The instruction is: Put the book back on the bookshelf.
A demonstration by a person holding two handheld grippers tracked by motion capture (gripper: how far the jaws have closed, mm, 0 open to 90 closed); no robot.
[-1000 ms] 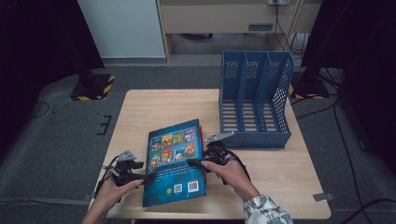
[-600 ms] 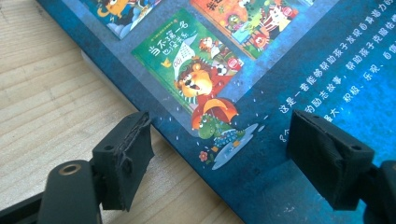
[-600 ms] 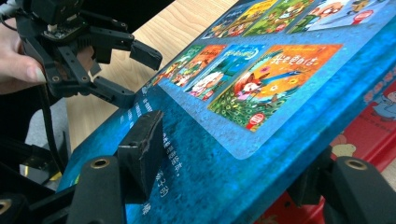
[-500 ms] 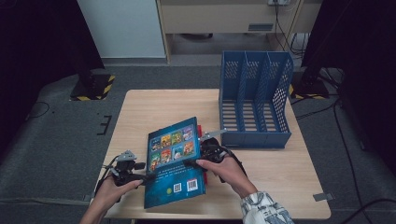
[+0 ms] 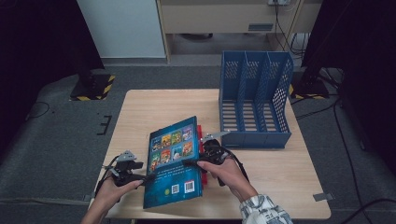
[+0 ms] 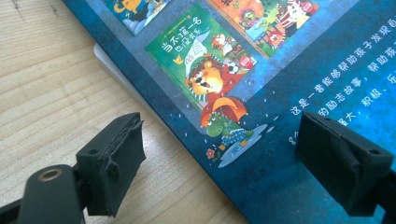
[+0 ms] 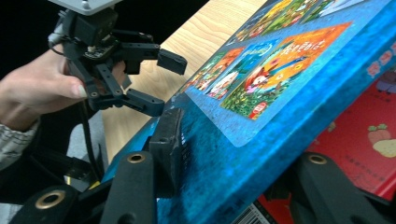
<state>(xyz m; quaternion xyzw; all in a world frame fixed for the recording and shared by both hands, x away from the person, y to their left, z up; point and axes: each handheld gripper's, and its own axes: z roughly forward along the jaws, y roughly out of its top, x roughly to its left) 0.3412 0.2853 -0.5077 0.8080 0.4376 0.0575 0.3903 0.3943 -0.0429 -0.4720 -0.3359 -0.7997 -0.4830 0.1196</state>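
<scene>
Right jaws clamp blue book (image 5: pixel 175 163) edge, table (image 5: pixel 154 109) beyond

A lab-like room: grey carpet beyond the right gripper (image 5: pixel 201 150), black stands with hazard-striped bases (image 5: pixel 91 87), trailing cables (image 5: pixel 327 109)

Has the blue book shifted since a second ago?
Yes. The blue book has had its right edge lifted off the table, tilting up near the file rack, as the right tongs were closing on it.
</scene>
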